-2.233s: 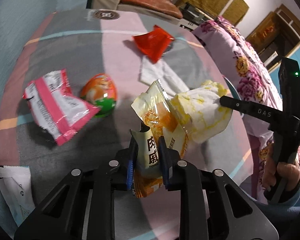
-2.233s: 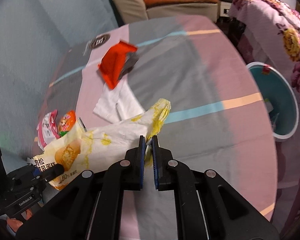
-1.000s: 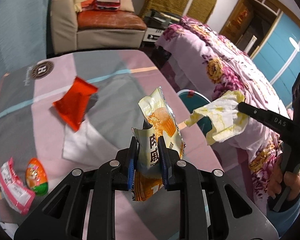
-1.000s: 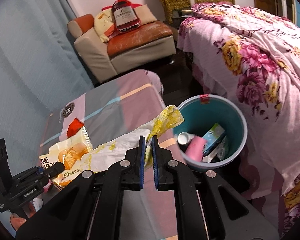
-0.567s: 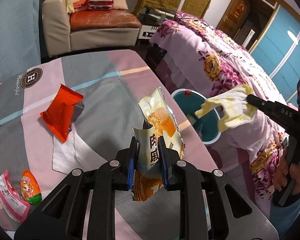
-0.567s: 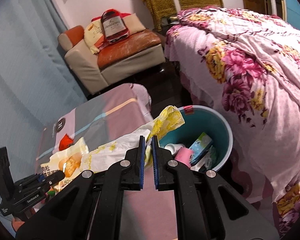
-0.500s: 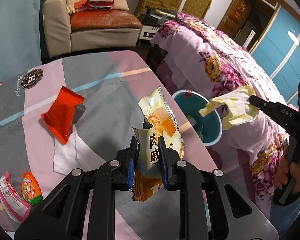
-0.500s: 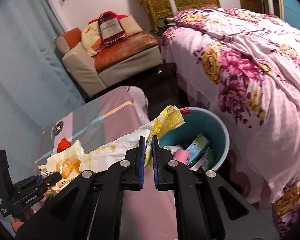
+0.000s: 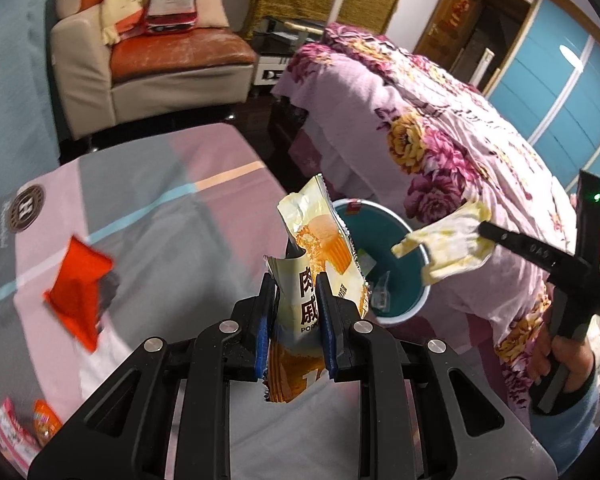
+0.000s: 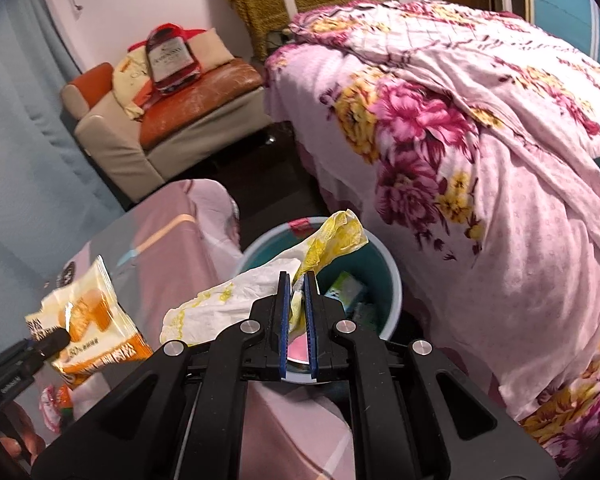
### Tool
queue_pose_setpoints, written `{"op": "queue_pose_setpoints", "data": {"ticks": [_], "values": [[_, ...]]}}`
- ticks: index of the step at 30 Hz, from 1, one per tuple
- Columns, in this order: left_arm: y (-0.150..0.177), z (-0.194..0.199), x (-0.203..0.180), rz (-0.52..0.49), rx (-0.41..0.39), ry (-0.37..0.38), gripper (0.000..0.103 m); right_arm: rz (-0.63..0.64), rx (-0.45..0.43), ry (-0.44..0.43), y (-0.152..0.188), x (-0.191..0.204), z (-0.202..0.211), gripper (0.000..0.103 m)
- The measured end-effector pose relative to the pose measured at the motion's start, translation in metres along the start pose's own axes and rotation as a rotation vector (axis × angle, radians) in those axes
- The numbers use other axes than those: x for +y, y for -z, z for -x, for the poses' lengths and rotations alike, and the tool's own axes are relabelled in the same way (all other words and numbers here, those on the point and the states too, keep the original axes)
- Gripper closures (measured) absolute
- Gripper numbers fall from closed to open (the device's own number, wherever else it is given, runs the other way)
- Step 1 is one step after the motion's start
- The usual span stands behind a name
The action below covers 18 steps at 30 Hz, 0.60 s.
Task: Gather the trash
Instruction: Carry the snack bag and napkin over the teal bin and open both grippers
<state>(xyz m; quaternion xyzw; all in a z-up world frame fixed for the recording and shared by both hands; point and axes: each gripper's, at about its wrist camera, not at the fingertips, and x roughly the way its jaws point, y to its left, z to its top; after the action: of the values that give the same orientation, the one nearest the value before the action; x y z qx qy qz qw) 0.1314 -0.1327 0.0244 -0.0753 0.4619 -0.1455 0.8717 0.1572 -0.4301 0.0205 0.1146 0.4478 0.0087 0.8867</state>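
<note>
I see a yellow and orange snack packet [image 9: 320, 264] with dark lettering, pinched between black grippers with blue pads [image 9: 262, 332]. The tissue [image 10: 260, 292] is white, stained yellow. The bin [image 9: 410, 304] is teal inside with a pale rim and a small red tag. My table's cloth [image 9: 160, 216] runs in pink and grey blocks crossed by thin blue and peach stripes — plus a round brown emblem. A red wrapper [image 9: 78, 284] lies on it. The bedspread [image 10: 500, 160] is pale pink with magenta and yellow flowers. The armchair [image 9: 140, 60] — cream with an orange-brown seat.
</note>
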Motion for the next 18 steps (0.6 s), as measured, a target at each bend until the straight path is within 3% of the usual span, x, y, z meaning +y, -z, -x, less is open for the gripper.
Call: {"op": "queue_pose_setpoints", "data": {"ticks": [10,12,14,18], "values": [[-0.029,-0.043,-0.027,-0.042,0.032,0.035,0.081,-0.014,0.060,0.029,0.000,-0.019,-0.034,0.092],[-0.032,-0.050,-0.030,-0.047,0.040,0.040,0.081,-0.016,0.078,0.019,0.001,-0.020,-0.041,0.088],[-0.034,-0.061,-0.035,-0.051,0.053,0.046,0.081,-0.019,0.091,0.009,0.003,-0.021,-0.047,0.074],[-0.036,-0.076,-0.042,-0.065,0.076,0.051,0.081,-0.033,0.096,0.007,0.004,-0.024,-0.051,0.063]]}}
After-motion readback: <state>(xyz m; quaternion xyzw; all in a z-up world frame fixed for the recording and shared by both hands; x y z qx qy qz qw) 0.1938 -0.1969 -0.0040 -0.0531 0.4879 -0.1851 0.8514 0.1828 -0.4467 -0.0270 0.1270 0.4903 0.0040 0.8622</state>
